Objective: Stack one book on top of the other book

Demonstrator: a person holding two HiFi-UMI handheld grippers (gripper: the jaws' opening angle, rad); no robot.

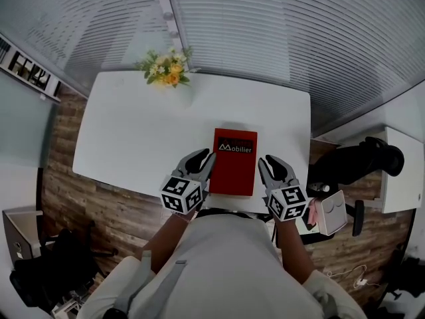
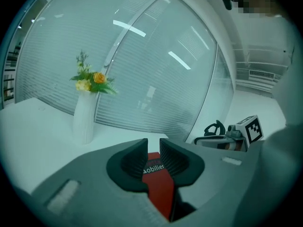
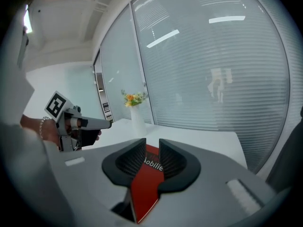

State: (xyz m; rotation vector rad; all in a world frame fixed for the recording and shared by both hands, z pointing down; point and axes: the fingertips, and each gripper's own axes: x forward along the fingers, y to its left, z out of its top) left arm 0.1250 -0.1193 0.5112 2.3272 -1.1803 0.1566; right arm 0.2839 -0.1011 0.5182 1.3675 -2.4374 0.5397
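The red book [image 1: 234,161] lies flat near the near edge of the white worktop [image 1: 133,131], right of its middle. The left tool [image 1: 202,159] and the right tool [image 1: 273,167] flank it, each released, its jaws a narrow gap apart and gripping nothing. A bunch of flowers [image 1: 166,70] stands at the far edge.

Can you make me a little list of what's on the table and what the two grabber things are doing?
table: white table
book: red book, lying flat near the front edge, cover reads "Mobilier"
second book: only one cover shows; can't tell if another lies under it
decoration: white vase with flowers, at the far edge
left gripper: beside the book's left edge, jaws a little apart, holding nothing
right gripper: beside the book's right edge, jaws a little apart, holding nothing
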